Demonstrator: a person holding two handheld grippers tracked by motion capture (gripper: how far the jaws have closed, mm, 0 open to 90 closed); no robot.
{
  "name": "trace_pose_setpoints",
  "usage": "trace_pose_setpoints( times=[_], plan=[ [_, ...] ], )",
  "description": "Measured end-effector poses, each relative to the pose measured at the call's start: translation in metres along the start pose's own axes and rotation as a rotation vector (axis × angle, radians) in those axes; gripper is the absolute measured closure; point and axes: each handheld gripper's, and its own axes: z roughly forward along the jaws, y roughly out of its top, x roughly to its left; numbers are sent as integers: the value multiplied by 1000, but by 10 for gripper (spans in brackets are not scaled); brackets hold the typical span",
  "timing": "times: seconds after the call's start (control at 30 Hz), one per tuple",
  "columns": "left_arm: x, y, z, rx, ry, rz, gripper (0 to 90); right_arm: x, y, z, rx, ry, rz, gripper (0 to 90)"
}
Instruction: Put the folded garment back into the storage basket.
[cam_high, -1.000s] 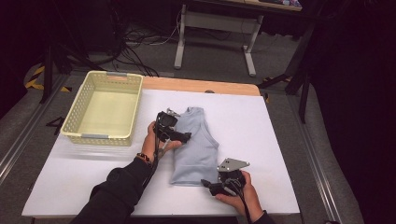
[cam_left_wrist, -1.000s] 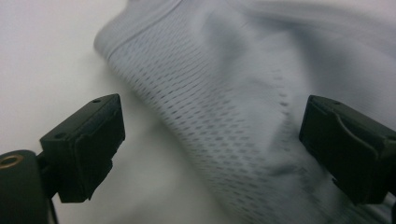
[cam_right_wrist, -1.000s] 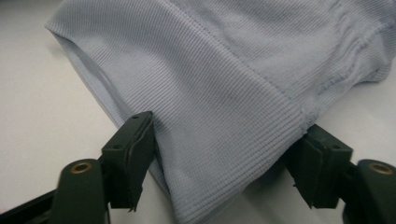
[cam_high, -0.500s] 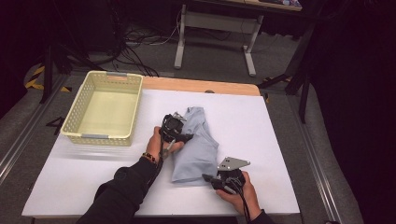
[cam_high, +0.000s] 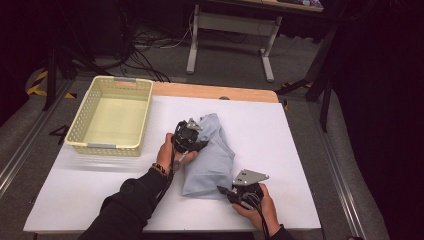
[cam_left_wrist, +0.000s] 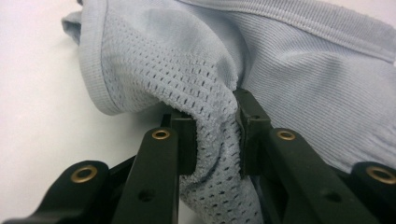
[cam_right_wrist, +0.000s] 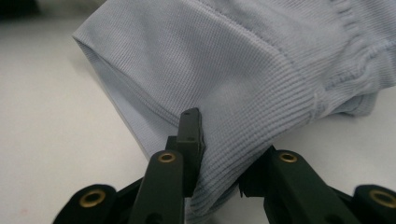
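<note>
Pale-blue knitted cotton garment (cam_high: 210, 155) lies crumpled on the white table top (cam_high: 280, 135), stretched between the two tongs. To the far left of both tongs, well apart from the cloth, stands a cream slotted plastic basket (cam_high: 85, 131). The left gripper (cam_high: 192, 142) sits at the garment's left upper edge; its jaws have just been closing and now pinch a bunched fold of the mesh lining (cam_left_wrist: 205, 107) between the pads. Right of it and nearer the person, the right gripper (cam_high: 231, 192) meets the garment's lower corner; its jaws have likewise just been closing and now clamp the ribbed hem (cam_right_wrist: 224, 154), which hangs between them.
</note>
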Motion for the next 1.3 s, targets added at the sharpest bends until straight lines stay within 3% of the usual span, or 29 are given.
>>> trace_pose_setpoints(
  times=[0.5, 0.67, 0.9, 1.3],
  plan=[
    [7, 17, -22, -24, 58, 50, 738, 1, 18, 1, -70, -30, -8, 742],
    [12, 26, -28, -31, 86, 63, 739, 0, 29, 4, -89, -41, -31, 742],
    [18, 37, -45, -56, 113, 71, 739, -6, 41, 3, -121, -54, -23, 743],
    [36, 47, -83, -93, 183, 74, 739, 1, 78, 14, -173, -55, -88, 743]
  ],
)
